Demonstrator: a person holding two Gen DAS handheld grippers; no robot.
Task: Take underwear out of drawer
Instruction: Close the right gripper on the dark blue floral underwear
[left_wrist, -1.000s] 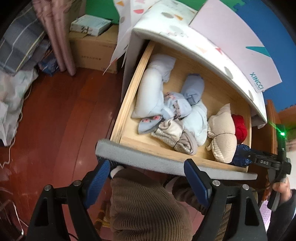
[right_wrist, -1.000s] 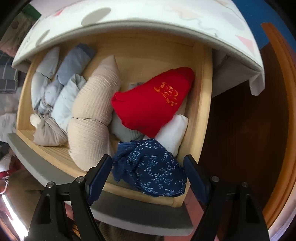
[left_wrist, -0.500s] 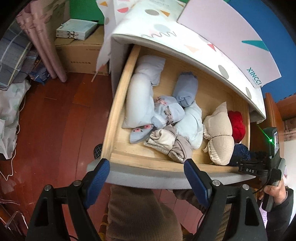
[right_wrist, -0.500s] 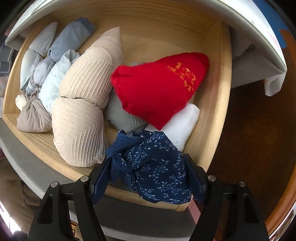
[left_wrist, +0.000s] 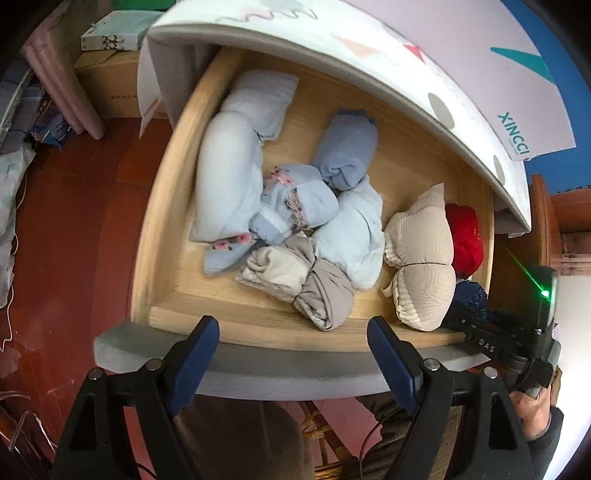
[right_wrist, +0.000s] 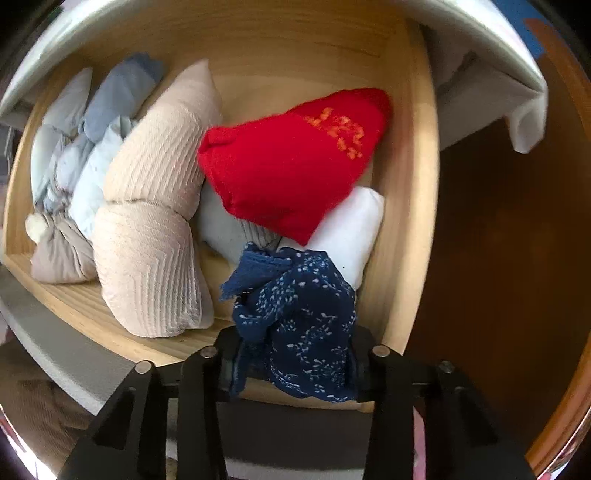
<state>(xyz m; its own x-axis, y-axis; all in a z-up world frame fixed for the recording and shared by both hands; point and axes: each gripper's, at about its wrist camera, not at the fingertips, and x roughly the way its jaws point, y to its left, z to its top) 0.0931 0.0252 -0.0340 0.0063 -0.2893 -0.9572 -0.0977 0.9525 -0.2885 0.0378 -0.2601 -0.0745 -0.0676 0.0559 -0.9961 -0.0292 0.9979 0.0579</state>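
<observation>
Underwear first: the navy floral-print underwear (right_wrist: 299, 317) sits bunched in the wooden drawer (right_wrist: 399, 258)'s front right corner, and our right gripper (right_wrist: 295, 369) is closing on it, fabric pinched between the jaws. Not lifted out yet, we'd say. It's crumpled, long axis roughly upright. Left gripper (left_wrist: 291, 362) hovers spread, empty.

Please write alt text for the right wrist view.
The right gripper is closing on a navy patterned underwear bundle at the front right corner of an open wooden drawer. Red, beige and pale blue rolls lie behind.
</observation>
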